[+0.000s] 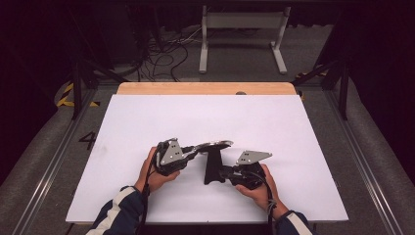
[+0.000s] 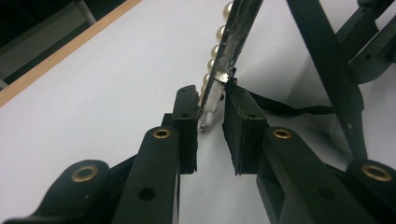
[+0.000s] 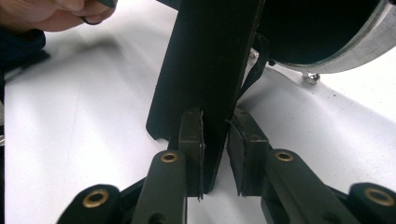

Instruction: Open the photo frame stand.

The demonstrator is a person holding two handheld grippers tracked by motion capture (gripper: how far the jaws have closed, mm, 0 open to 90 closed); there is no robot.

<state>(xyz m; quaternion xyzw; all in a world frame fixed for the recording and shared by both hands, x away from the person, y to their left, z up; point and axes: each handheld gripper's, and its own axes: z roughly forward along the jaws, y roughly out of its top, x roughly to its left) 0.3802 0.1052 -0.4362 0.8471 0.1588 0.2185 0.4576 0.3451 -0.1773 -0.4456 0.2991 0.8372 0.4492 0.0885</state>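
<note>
The table [image 1: 147, 122] is covered by a white sheet, with a strip of bare wood along its far edge at 12 o'clock. Near the front middle of it stands the one thing being handled, a round framed mirror [image 1: 214, 145] on a flat black stand [image 1: 213, 166]; the frame lies nearly level, raised above the sheet, and the stand drops from it toward 6 o'clock.

The left gripper [image 1: 192, 152] comes in from 8 o'clock of the frame. In the left gripper view its fingers [image 2: 187, 126] are nearly closed, pinching the thin silvery rim of the frame [image 2: 231, 51] between their tips; a row of pearl beads [image 2: 214, 51] runs along that rim's edge just past the fingers.

The right gripper [image 1: 226, 172] comes in from 4 o'clock of the stand. In the right gripper view its fingers [image 3: 191, 140] are closed tight on the stand's flat black leg [image 3: 205, 65], one on each face, gripping near its lower end. The dark back of the frame [image 3: 322, 28] sits at 1 o'clock above them.
</note>
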